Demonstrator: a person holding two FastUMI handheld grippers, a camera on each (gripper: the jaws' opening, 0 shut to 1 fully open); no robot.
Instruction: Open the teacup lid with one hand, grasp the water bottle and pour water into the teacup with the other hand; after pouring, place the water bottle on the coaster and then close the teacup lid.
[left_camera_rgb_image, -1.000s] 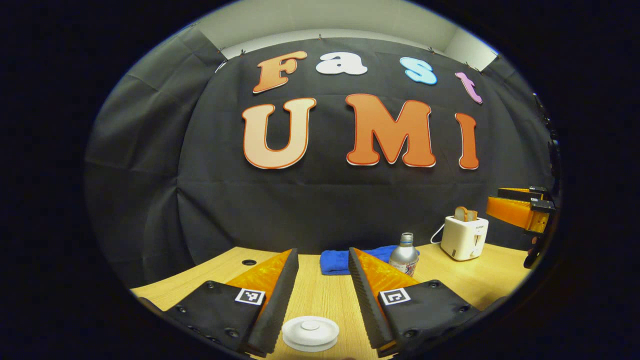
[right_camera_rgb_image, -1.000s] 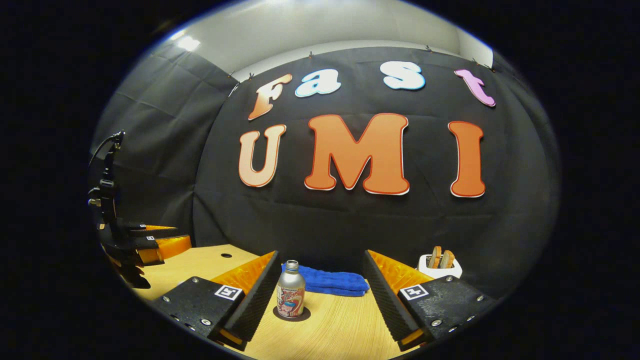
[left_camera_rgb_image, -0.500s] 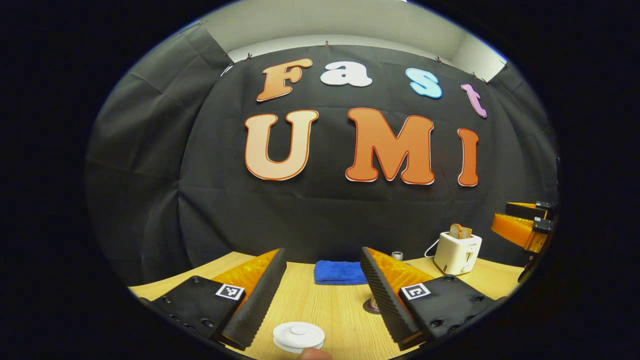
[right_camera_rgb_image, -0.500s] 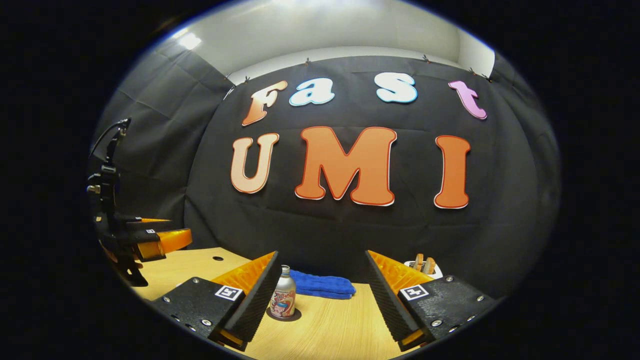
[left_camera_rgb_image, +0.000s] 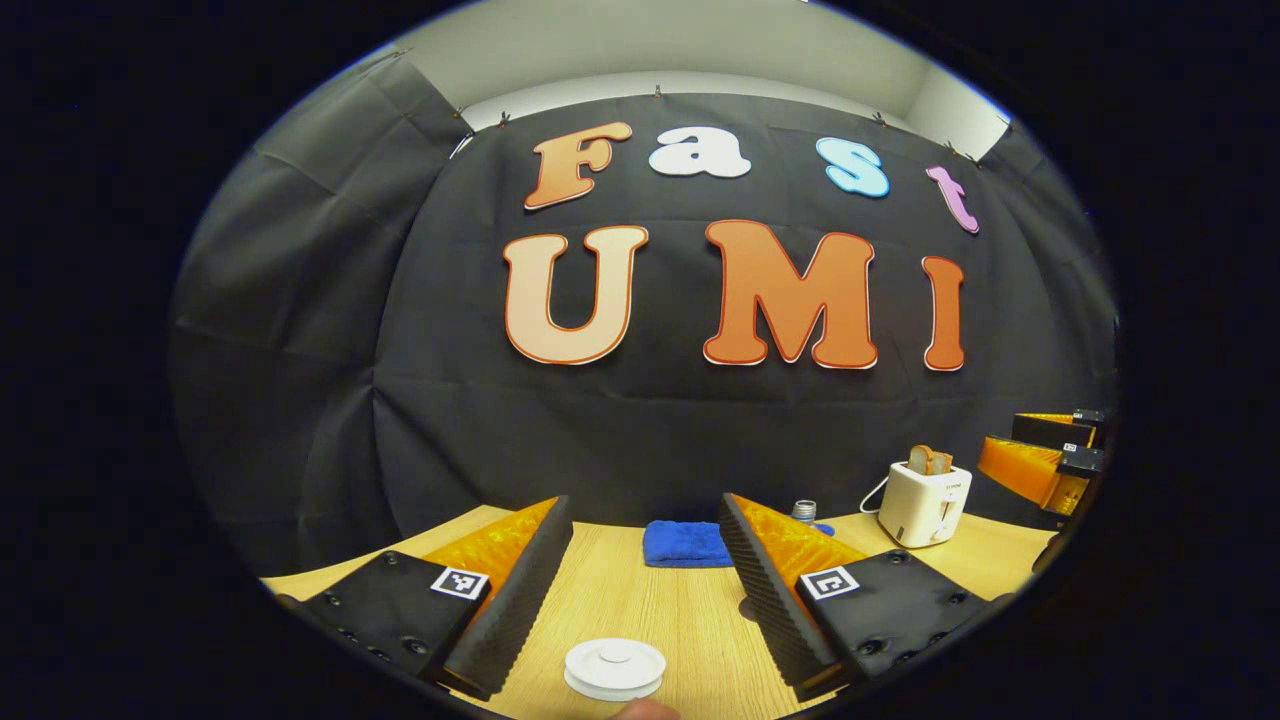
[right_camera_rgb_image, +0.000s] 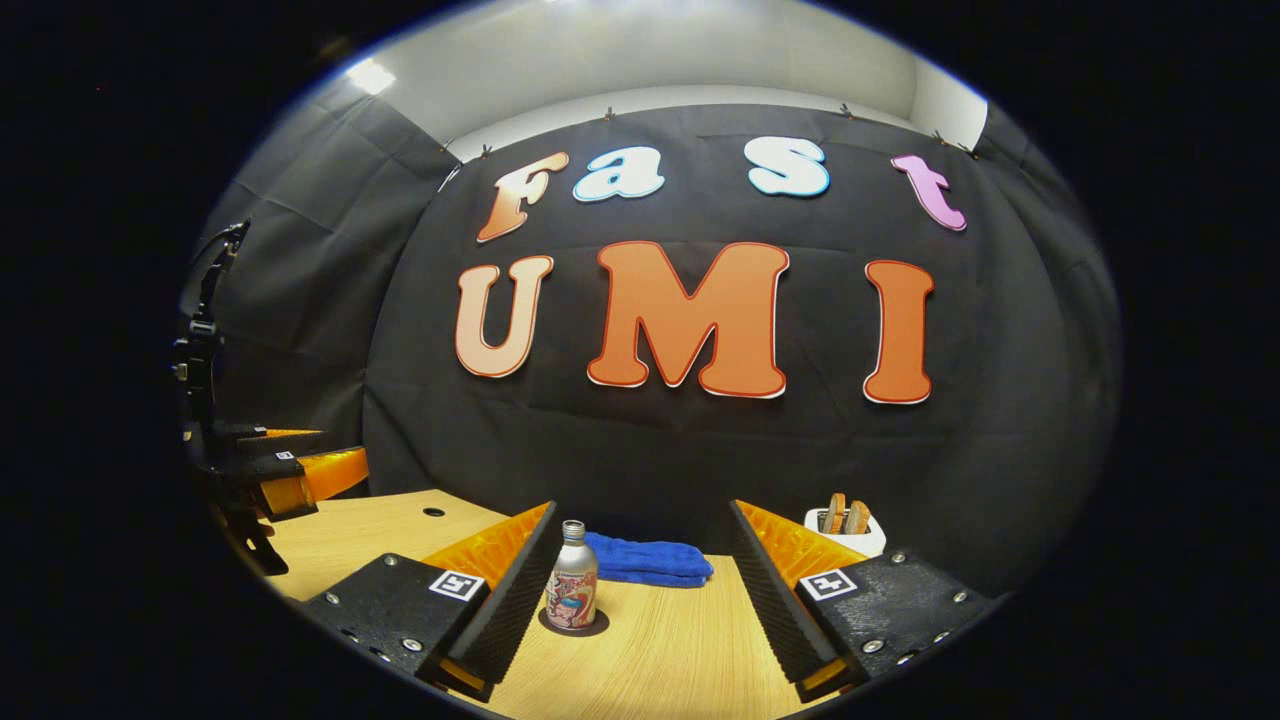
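The water bottle (right_camera_rgb_image: 573, 590) stands upright on the dark round coaster (right_camera_rgb_image: 574, 625), its long axis vertical and its open neck pointing straight up. In the right gripper view it sits just beside the inner edge of the right claw (right_camera_rgb_image: 645, 575)'s left finger, and that claw's fingers are spread wide with nothing between them. Behind the bottle a folded blue cloth (right_camera_rgb_image: 645, 560) lies on the wooden counter (right_camera_rgb_image: 660, 650), and a white toaster (right_camera_rgb_image: 846, 530) with bread in its slots stands at the right.

In the left gripper view the white teacup lid (left_camera_rgb_image: 614, 668) lies flat, knob up, low between the fingers of the left claw (left_camera_rgb_image: 645, 570), which is also spread apart and touches nothing. A fingertip (left_camera_rgb_image: 640, 711) shows at the very bottom edge, just below the lid. The bottle's neck (left_camera_rgb_image: 804, 511) peeks over this claw's right finger.

Compared with a second ago, the left gripper view has pulled back and risen: the bottle, then fully visible, is now mostly hidden behind the finger, and the lid looks smaller. In the right gripper view the bottle has stayed on the coaster.
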